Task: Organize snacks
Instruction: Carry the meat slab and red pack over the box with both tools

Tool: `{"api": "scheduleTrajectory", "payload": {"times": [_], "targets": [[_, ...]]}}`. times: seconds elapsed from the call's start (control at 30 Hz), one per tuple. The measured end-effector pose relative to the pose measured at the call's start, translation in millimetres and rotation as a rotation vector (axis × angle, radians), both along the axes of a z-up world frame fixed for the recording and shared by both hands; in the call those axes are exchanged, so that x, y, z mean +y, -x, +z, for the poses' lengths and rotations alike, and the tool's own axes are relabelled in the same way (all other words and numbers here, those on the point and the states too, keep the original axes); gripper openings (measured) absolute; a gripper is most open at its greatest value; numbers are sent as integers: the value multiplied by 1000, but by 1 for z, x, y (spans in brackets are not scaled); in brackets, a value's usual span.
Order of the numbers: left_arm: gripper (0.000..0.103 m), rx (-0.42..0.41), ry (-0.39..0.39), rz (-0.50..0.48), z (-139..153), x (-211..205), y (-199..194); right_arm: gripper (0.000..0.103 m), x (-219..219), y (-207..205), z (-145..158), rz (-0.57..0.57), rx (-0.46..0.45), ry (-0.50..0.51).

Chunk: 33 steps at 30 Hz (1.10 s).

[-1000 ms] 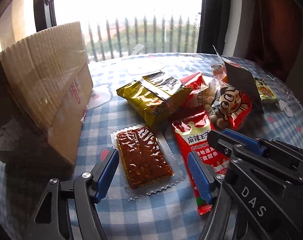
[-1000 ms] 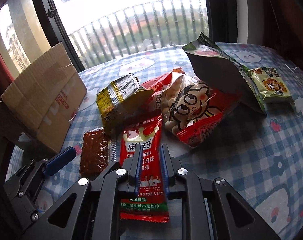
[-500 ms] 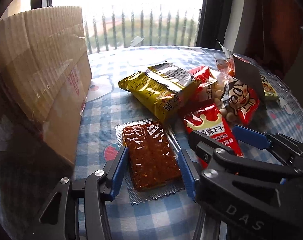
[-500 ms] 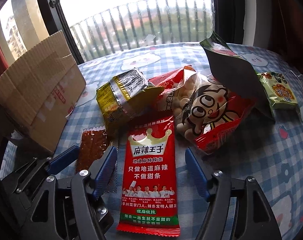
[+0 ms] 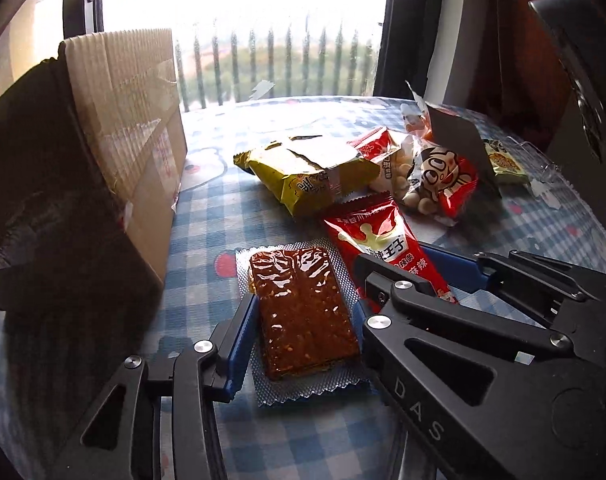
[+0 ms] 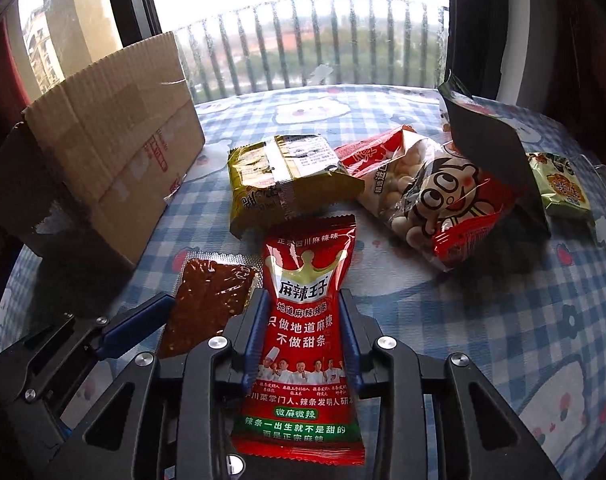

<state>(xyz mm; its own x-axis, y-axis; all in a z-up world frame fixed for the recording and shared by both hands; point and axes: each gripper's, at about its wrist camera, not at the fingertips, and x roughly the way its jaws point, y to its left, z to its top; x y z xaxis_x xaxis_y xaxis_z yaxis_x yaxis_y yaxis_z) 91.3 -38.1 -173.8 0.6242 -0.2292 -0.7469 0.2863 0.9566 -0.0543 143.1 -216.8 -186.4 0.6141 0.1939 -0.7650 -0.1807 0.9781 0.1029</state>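
1. A round table covered with a blue-and-white checked cloth printed with cartoon figures is seen in both wrist views, set before a window with a railed balcony beyond.
2. The left gripper is placed around a flat brown snack slab sealed in clear plastic with silvery crimped edges. Its blue-padded jaws are closing, and the pads are seen right at the two long edges of the slab, which lies flat on the cloth.
3. The right gripper is set astride a long red snack packet printed with a gold crown and white Chinese characters. Its jaws are closing too; the blue pads are pressed against the packet's sides, which are pinched inward there.
4. The two packets are laid side by side, the brown slab on the left of the red one, with the grippers close together.
5. A brown corrugated cardboard box with taped flaps is stood on the left part of the table.
6. Beyond the grippers, a crumpled yellow foil bag, a red-and-clear bag of pale round biscuits bearing a cartoon face and a small green packet are left on the cloth.
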Motion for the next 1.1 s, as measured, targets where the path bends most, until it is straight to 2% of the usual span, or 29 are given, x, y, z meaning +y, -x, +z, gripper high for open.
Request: {"api": "scheduleTrajectory", "payload": {"times": [0.23, 0.6, 0.87, 1.1], "targets": [[49, -53, 48, -7, 30, 5, 18, 36, 1, 21, 29, -14, -55, 6], [49, -202, 81, 2, 107, 17, 33, 36, 11, 41, 107, -10, -212, 5], [49, -304, 82, 69, 158, 48, 23, 36, 41, 31, 163, 47, -325, -23], [49, -343, 67, 154, 176, 87, -7, 36, 80, -1, 188, 111, -368, -62]]}}
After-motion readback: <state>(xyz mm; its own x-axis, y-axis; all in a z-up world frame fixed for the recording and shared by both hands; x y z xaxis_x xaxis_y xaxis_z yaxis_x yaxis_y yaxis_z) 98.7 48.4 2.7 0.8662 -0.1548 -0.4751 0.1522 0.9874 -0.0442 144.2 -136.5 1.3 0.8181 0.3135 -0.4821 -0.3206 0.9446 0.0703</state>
